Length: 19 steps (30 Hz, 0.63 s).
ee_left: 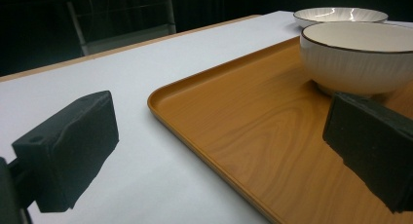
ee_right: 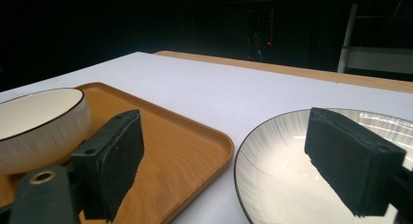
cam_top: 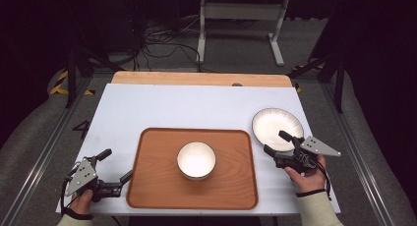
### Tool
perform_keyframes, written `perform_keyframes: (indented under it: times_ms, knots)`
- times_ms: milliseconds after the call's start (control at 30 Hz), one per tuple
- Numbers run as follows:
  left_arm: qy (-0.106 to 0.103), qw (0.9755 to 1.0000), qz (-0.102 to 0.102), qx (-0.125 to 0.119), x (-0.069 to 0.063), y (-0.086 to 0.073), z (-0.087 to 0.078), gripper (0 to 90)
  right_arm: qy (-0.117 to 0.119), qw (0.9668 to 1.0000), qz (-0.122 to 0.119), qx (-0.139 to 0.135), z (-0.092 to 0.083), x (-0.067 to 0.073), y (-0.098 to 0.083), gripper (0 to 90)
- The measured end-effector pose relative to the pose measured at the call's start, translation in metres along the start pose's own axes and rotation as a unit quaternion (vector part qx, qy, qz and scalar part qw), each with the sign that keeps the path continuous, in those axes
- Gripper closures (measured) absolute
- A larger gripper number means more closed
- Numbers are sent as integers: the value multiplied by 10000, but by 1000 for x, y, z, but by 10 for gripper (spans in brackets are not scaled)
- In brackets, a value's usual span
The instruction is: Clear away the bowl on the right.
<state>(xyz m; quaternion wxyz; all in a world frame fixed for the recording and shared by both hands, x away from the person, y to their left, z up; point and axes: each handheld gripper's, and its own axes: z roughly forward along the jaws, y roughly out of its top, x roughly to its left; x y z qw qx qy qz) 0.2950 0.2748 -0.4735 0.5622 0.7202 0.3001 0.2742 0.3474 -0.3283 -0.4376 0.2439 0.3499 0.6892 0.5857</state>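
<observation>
- A white bowl (cam_top: 196, 159) is seen upright at the middle of a wooden tray (cam_top: 147, 186), which lies on the near half of a white table (cam_top: 147, 103).
- A shallow white plate (cam_top: 273, 125) is set on the table just beside the tray's far right corner, apart from the bowl.
- The bowl's thin dark rim and ribbed outer wall are made out in the left gripper view (ee_left: 358, 58), and the plate (ee_left: 341, 13) is seen beyond it there; from above only the bowl's pale inside is read.
- The fine radial lines and dark rim of the plate (ee_right: 277, 170) are brought out in the right gripper view, where the bowl (ee_right: 39, 126) and tray (ee_right: 195, 141) are seen at the left.
- The left gripper (cam_top: 114, 166) is held at the tray's near left corner with its jaws spread wide, one over the table and one over the tray, nothing between them.
- The right gripper (cam_top: 276, 143) is held at the plate's near edge, jaws spread, one over the plate and one toward the tray; no contact with the plate can be told.
- A strip of bare wood (cam_top: 196, 79) is shown along the table's far edge in the high view.
</observation>
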Motion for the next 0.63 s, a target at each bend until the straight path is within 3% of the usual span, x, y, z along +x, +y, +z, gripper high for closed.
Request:
perform_keyframes:
  times_ms: [433,633]
  knots:
    - [-4,10000,9,-7,0,0,0,3,27,9999,49,132,0,-1,-18,137]
    - [-12,10000,5,-7,0,0,0,3,12,9999,89,111,0,-1,-18,137]
